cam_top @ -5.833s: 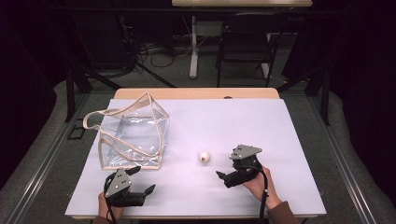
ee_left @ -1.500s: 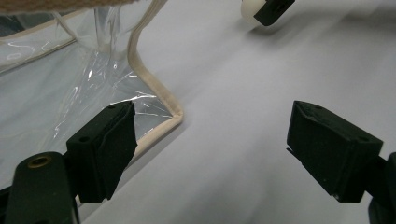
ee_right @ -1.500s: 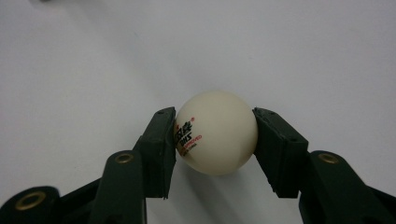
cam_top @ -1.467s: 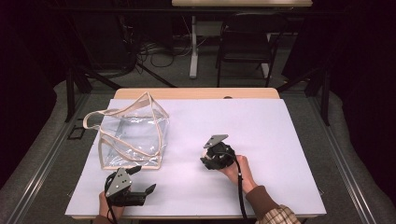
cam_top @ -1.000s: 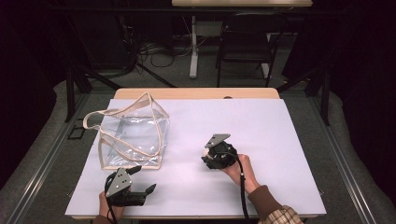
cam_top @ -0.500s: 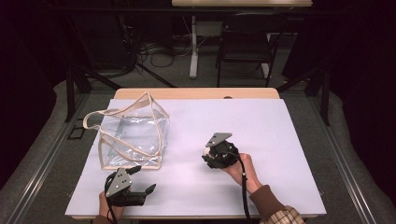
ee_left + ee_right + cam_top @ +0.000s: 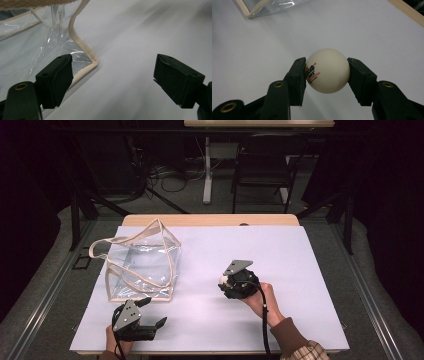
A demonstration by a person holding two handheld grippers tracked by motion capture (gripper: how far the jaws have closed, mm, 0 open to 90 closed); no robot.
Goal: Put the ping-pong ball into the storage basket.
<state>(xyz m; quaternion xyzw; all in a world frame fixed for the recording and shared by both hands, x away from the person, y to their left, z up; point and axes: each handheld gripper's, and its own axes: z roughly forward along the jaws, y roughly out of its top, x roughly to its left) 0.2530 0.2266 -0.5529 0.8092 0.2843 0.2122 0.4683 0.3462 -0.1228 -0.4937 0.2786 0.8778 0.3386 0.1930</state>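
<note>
Right gripper: clenched on table-tennis ball, ready for bagging.
Left gripper: released, waiting beside clear tote bag near table's left edge.

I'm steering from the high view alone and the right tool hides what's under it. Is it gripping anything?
Observer: Yes. The right tool is shut on a white ball, one jaw pressing each side.
Operator: Any markings on the ball?
Observer: Red and black print faces the jaw at the left of the right gripper view; too small to read.
Operator: And the left tool, open or shut?
Observer: The left tool is open, jaws wide apart with nothing between them.
Operator: How close is it to the bag?
Observer: One jaw overlaps the corner of the clear bag in the left gripper view; I can't tell if it touches.
</note>
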